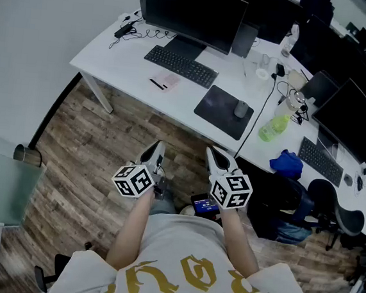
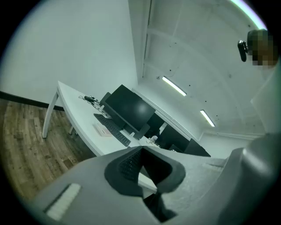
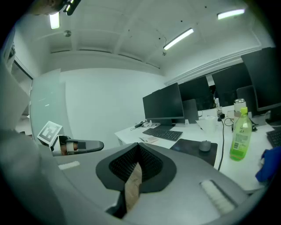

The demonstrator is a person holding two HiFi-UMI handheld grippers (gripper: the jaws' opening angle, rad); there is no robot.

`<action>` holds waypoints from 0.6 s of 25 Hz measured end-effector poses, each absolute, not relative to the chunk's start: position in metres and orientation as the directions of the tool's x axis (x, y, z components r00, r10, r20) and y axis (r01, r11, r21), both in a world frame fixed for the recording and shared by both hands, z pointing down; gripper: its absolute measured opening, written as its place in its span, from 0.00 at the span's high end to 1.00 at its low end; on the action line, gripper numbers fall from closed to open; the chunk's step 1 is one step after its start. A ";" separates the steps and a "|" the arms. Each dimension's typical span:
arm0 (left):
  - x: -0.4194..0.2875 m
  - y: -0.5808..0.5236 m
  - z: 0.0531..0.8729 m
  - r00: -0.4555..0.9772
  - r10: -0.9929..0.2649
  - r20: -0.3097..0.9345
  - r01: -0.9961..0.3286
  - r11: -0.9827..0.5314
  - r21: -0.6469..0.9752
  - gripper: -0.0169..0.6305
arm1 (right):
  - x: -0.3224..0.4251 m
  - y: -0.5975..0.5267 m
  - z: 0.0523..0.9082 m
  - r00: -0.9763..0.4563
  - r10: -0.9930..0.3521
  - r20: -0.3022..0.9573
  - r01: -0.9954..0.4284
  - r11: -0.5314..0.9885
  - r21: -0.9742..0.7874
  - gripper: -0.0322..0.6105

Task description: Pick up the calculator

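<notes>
Left hand-held gripper, right hand-held gripper: jaws together, empty; green bottle in right gripper view, not left.

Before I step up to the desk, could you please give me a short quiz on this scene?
1. True or false: the left gripper and the right gripper hang over the white desk.
2. What sits on the dark mat? A scissors, B a mouse, C a book.
3. Fill in: both grippers' jaws are ____.
Key: 1 false, they are over the wood floor; 2 B; 3 shut.
</notes>
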State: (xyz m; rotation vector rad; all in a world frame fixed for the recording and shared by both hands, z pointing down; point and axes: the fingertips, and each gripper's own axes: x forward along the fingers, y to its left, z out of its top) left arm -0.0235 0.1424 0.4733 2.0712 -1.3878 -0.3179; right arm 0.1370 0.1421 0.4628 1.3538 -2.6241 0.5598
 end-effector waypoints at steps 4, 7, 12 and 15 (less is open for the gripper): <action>-0.037 0.148 0.478 0.385 -0.912 0.144 -0.744 -0.214 0.633 0.97 | 0.135 0.148 0.463 -0.592 -0.753 0.286 -0.805 0.536 -0.256 0.91; -0.045 0.151 0.482 0.360 -0.919 0.162 -0.746 -0.179 0.641 0.97 | 0.135 0.148 0.463 -0.595 -0.751 0.288 -0.803 0.541 -0.249 0.91; -0.054 0.150 0.486 0.342 -0.922 0.182 -0.758 -0.156 0.634 0.97 | 0.136 0.144 0.465 -0.604 -0.744 0.285 -0.796 0.545 -0.264 0.91; -0.061 0.142 0.496 0.329 -0.917 0.226 -0.770 -0.122 0.626 0.96 | 0.130 0.137 0.469 -0.623 -0.728 0.286 -0.781 0.561 -0.275 0.91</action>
